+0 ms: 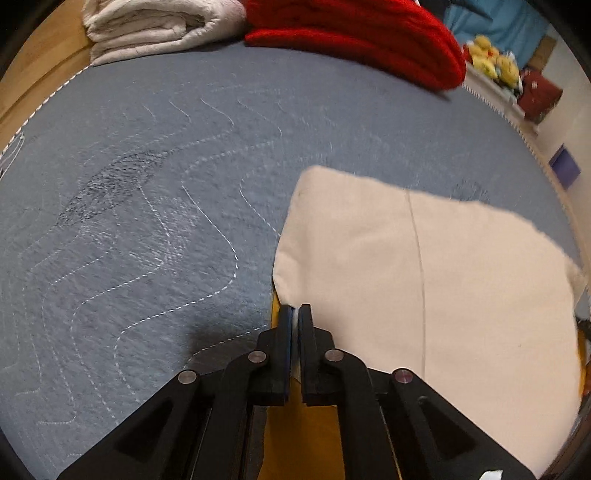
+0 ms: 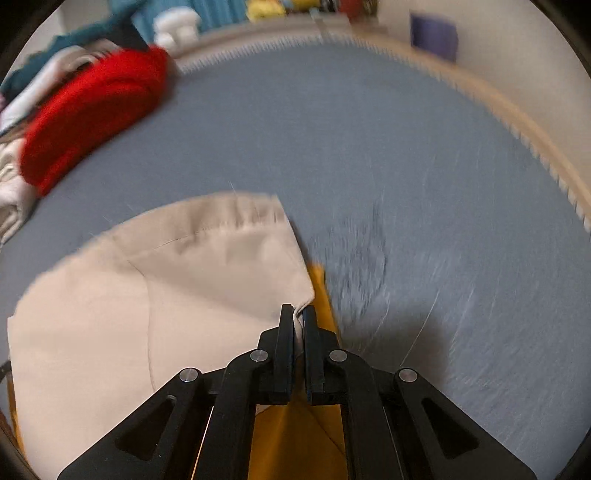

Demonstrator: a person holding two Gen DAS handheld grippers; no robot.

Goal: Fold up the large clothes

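Fingers of left gripper (image 1: 294,317) and right gripper (image 2: 298,319) both clamp the soft, floppy cream fabric garment (image 1: 406,277) at opposite edges; light cloth, likely sagging between.

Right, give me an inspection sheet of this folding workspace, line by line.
Surface: blue-grey quilted mat with white wavy stitching.
Job's things: beige garment, its leading part lying on the mat; something mustard-yellow shows beneath it.
Clutter: folded white cloth and red knit at the far edge.
Grippers: left claw shut on a beige garment edge; right claw shut on the opposite edge.
Cables: nothing seen.
Surroundings: yellow plush toys, wooden floor, pale wall; the right wrist view is motion-blurred.
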